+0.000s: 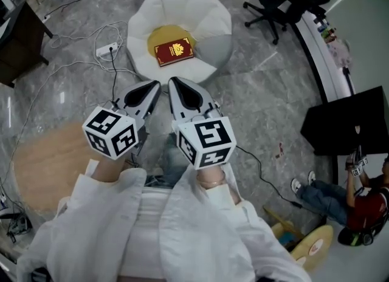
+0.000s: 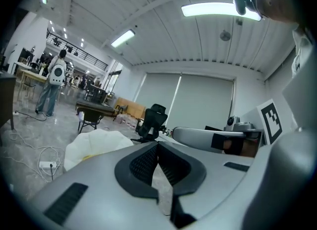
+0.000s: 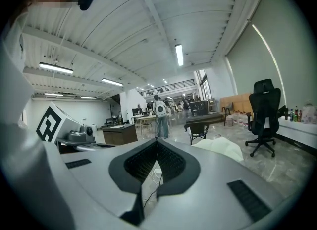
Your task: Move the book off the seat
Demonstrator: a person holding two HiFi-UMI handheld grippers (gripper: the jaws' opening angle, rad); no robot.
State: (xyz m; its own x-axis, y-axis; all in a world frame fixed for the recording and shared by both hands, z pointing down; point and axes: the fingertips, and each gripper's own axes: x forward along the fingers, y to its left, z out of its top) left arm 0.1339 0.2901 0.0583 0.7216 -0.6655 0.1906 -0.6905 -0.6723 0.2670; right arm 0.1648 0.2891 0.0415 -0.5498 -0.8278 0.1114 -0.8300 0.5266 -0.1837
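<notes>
The book (image 1: 174, 51) is red with a gold mark on the cover. It lies flat, cover up, in the hollow of the white seat (image 1: 213, 16), at the near right edge of the yellow cushion (image 1: 159, 36) in the middle. It is turned a little askew, and nothing touches it.

The seat is round and soft, with a raised, petal-like rim, so it works like a shallow bowl. Inside it I see only the yellow cushion and the book.

The task seems to be at its first step, the approach; the book is not yet taken. The left gripper (image 1: 155, 84) and the right gripper (image 1: 172, 80) are held side by side in front of the person, tips near each other, well apart from the seat and pointing toward it. In the left gripper view the jaws of the left gripper (image 2: 157, 144) are pressed together with nothing between them. The right gripper view shows the same for the right gripper (image 3: 157, 142): closed and empty.

I judge that the next move calls for coming closer to the seat, opening one gripper, and taking the book by an edge. This may be difficult, because the book lies flat on a soft surface.

On the floor left of the seat lie a power strip (image 1: 106, 49) and loose cables.
</notes>
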